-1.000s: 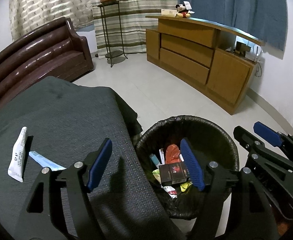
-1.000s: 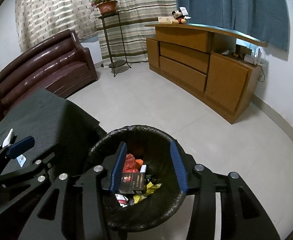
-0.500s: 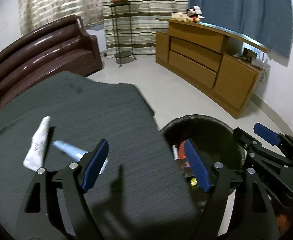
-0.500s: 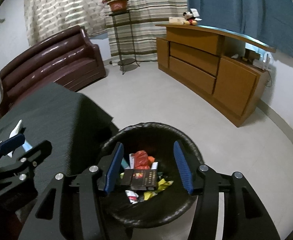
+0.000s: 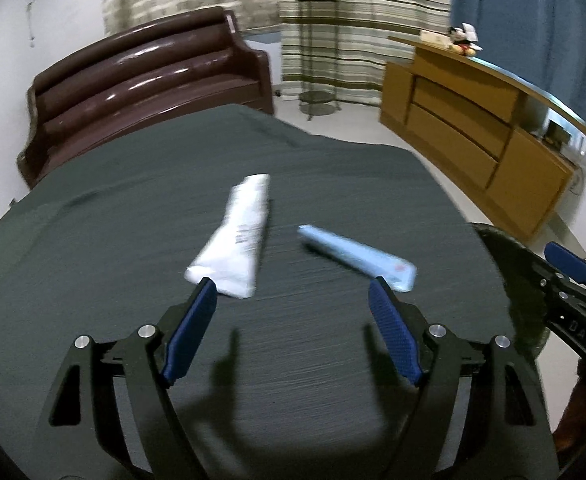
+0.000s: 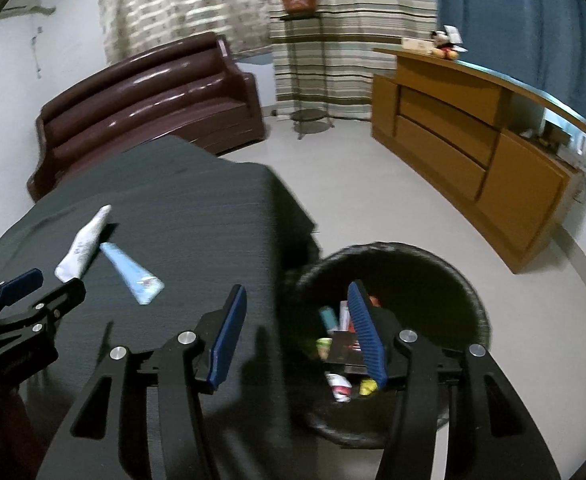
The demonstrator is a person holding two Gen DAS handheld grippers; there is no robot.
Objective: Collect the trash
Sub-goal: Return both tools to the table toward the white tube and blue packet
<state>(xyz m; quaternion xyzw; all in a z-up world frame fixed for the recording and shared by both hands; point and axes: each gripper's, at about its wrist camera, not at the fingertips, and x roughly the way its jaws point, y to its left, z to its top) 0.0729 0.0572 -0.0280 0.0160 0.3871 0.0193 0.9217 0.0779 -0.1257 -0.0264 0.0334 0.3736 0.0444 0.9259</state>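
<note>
Left gripper [image 5: 293, 320] jaws apart over white tube [image 5: 237, 236] and blue tube [image 5: 357, 256]; right gripper [image 6: 299, 336] apart, empty, above bin [image 6: 469, 280].

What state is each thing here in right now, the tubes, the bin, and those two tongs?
White tube: lying flat on the dark cloth, not held.
Light blue tube: lying flat beside it, apart, not held.
Trash bin: lined, partly filled with trash.
Left tongs: open, empty, above the cloth.
Right tongs: open, empty, at the bin's near edge.

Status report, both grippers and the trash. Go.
Left gripper open, empty, facing white tube and blue tube on cloth. Right gripper open by bin. Nothing blocking.
</note>
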